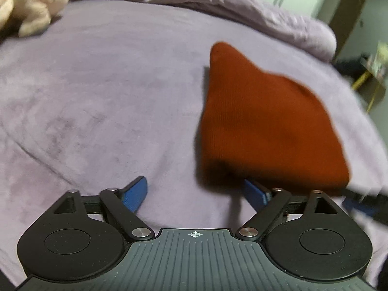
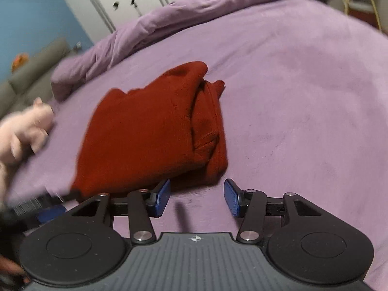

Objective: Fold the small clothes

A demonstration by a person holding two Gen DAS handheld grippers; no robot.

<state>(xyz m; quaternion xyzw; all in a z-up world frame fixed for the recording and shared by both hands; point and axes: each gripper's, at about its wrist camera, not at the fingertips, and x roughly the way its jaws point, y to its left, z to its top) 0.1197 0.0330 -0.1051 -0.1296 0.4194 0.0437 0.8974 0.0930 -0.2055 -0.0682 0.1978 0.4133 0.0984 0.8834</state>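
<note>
A dark red knitted garment (image 1: pixel 264 121) lies folded into a thick bundle on the purple bed sheet (image 1: pixel 97 92). My left gripper (image 1: pixel 195 194) is open just in front of the bundle's near left corner. Its right pad's tip is tucked out of sight under the garment's near edge, and no cloth lies between the pads. In the right wrist view the red garment (image 2: pixel 150 131) shows its stacked folds on the right side. My right gripper (image 2: pixel 197 197) stands open just short of its near right corner, with only bare sheet between its fingers.
A pink plush toy (image 1: pixel 31 4) (image 2: pixel 26 128) lies on the sheet to the left of the garment. A bunched purple duvet (image 1: pixel 242 7) (image 2: pixel 145 31) runs along the far side of the bed. White cupboard doors (image 2: pixel 126 2) stand behind it.
</note>
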